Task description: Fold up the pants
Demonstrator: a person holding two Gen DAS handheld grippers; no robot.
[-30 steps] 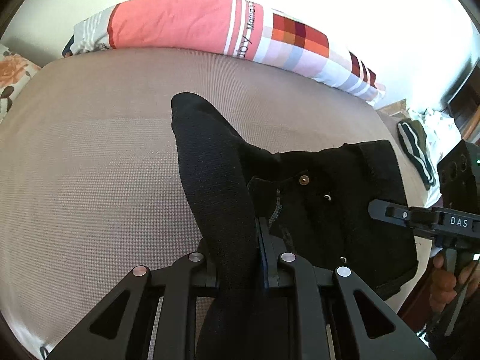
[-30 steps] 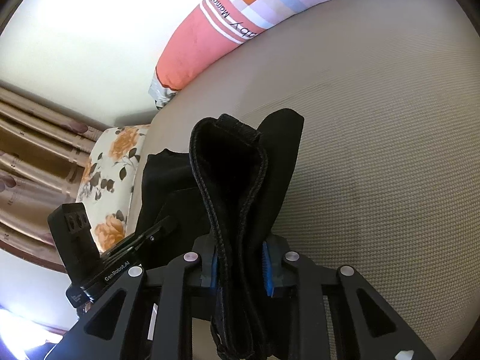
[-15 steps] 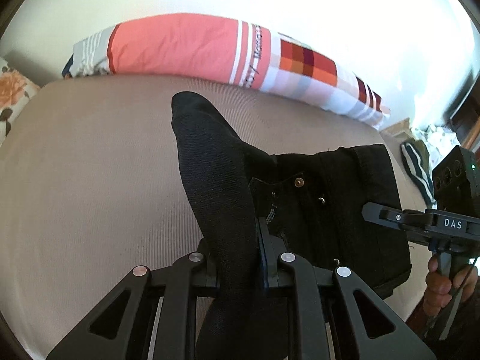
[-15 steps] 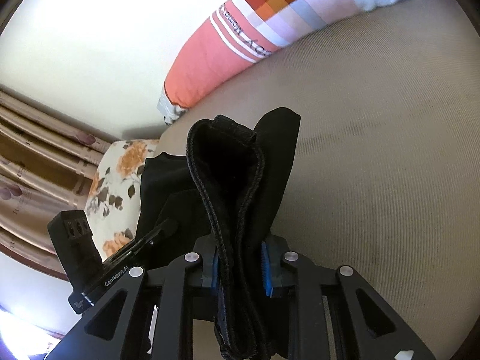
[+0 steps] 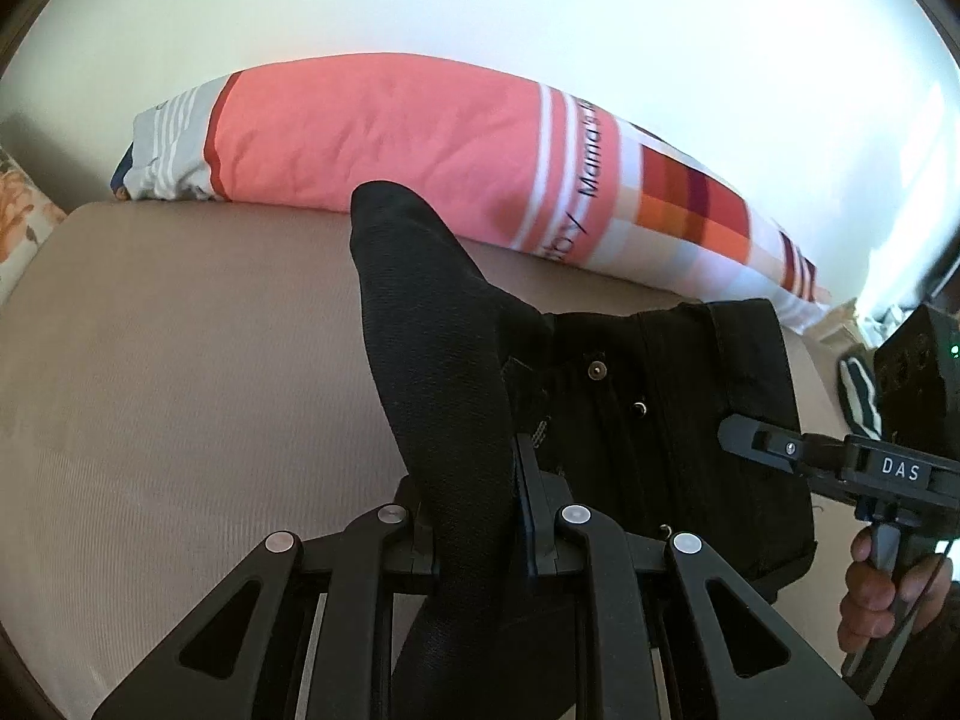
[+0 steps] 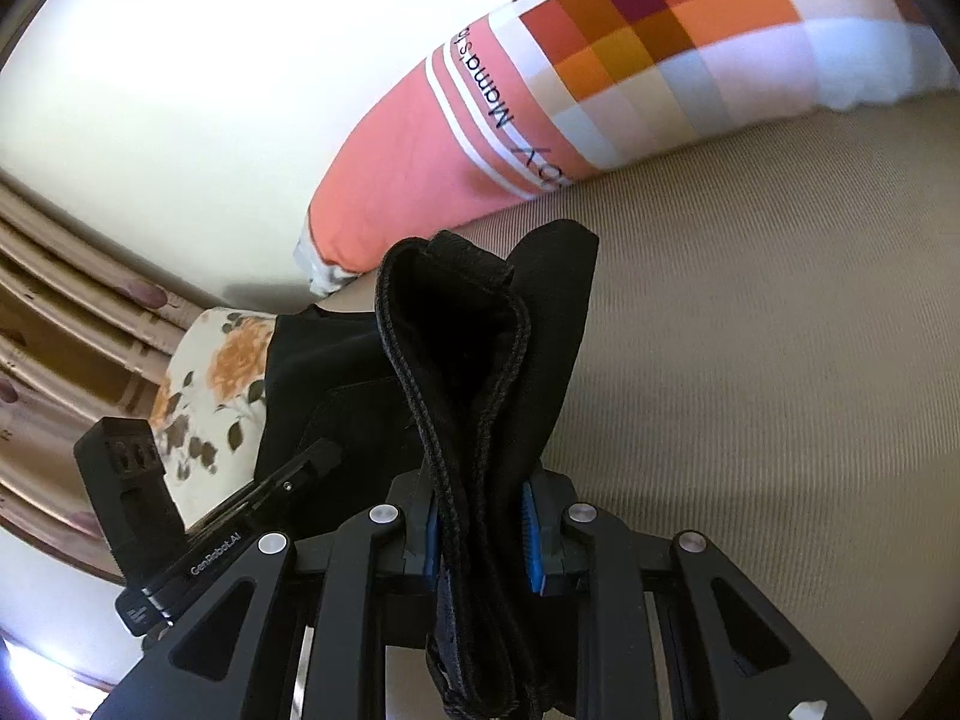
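The work surface is a bed (image 5: 168,372) covered in a beige, finely ribbed fabric; it fills the lower left of the left wrist view and the right half of the right wrist view. A plain pale wall (image 5: 480,6) spans the top of both frames. A long bolster pillow (image 5: 372,132) lies along the far edge of the bed (coral section, white stripes, then a checked panel of orange, red and pale squares); it carries black lettering, of which "Mama's" is legible and the rest is cut off. A floral cushion (image 6: 210,384) sits at centre left of the right wrist view, with striped brown curtains (image 6: 54,324) beyond it at the left edge.

The black pants (image 5: 660,420) lie in the centre right of the left wrist view, waistband rivets showing. The left hand-held gripper (image 5: 474,516) is clamped on a fold of the pants; the right hand-held gripper (image 6: 480,528) is clamped on a thick, stitched bundle of the same garment between blue pads. Legible markings: "DAS" on the right unit; "GenRobot.AI" on the left unit. A hand (image 5: 882,594) grips the right unit's handle at lower right.
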